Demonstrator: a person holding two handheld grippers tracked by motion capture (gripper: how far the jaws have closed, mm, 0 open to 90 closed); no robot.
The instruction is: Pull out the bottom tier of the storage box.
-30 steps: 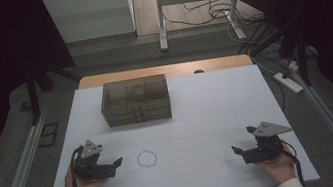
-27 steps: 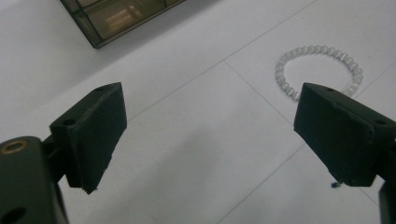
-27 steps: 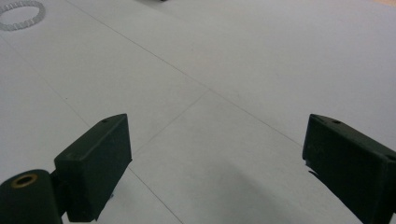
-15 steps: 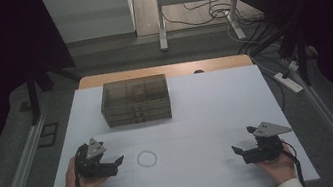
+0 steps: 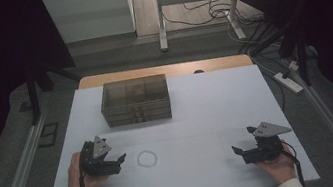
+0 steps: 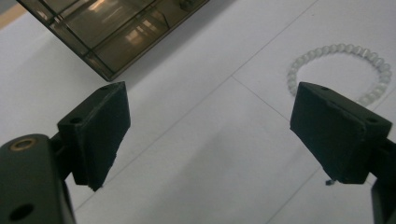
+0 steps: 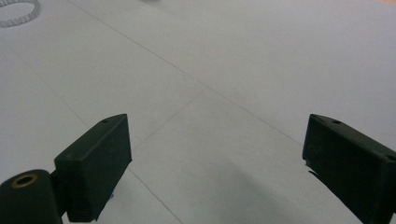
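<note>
A small ring of white beads (image 5: 146, 159) lies flat on the white table (image 5: 198, 114), front centre-left; it is also in the left gripper view (image 6: 341, 70) and far off in the right gripper view (image 7: 18, 11). My left gripper (image 5: 117, 163) rests just left of the ring, open, jaws wide with nothing between them (image 6: 210, 140). My right gripper (image 5: 241, 151) sits at the front right, open and empty (image 7: 215, 163), well apart from the ring. A smoky translucent drawer box (image 5: 135, 100) stands at the back left of the table, seen close in the left gripper view (image 6: 116, 32).
The table's wooden far edge (image 5: 166, 71) shows behind the white sheet. Metal rails (image 5: 19, 167) run along both sides. A power strip (image 5: 288, 82) and cables lie on the floor at the right.
The left gripper has shifted slightly toward the bead ring. The right gripper has stayed in place.
</note>
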